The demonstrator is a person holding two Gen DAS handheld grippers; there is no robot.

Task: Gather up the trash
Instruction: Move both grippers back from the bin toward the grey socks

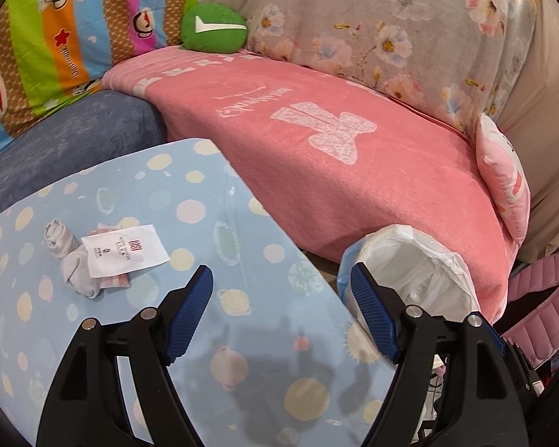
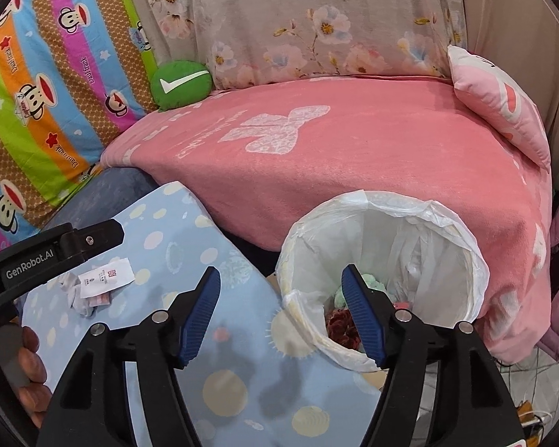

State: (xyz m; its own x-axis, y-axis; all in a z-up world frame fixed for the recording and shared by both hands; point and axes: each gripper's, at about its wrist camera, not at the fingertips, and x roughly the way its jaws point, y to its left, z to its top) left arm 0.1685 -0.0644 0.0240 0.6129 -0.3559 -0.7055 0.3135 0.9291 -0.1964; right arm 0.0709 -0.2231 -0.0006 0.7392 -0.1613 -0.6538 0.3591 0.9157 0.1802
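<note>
The left gripper (image 1: 281, 290) is being held released above the near part of the desk (image 1: 212, 201), nothing lying between its blue fingers (image 1: 190, 316). The right gripper (image 2: 279, 298) is likewise being held released and empty, its right finger reaching over the rim of the trash bin (image 2: 466, 246). The bin, lined with a white bag, is standing just right of the desk and against the pink blanket (image 2: 354, 171); green and red scraps are lying at its bottom. Trash is being left on the far left of the desk: a white paper packet (image 1: 125, 253) is resting on crumpled tissue (image 1: 69, 257). A hand (image 2: 29, 365) is being seen at the left edge of the right wrist view.
</note>
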